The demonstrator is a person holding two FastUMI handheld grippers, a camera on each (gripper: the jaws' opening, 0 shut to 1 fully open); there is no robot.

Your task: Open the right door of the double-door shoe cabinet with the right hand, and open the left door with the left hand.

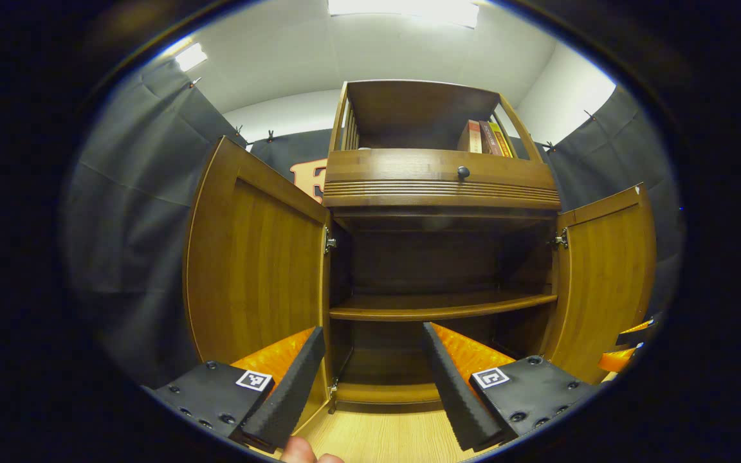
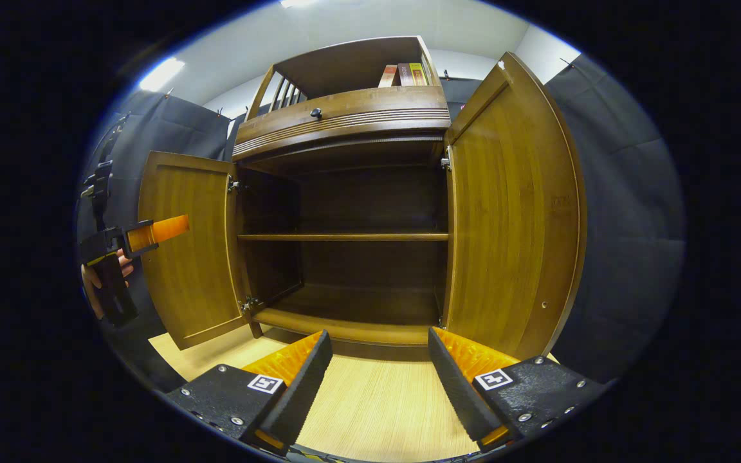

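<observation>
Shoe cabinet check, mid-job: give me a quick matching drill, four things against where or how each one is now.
Things:
1. left door
2. books
3. round knob
4. middle shelf

States:
A. bare, nothing on it
B. standing in the top open compartment
C. swung wide open
D. on the drawer front above the doors

Pairs: 1-C, 2-B, 3-D, 4-A
</observation>
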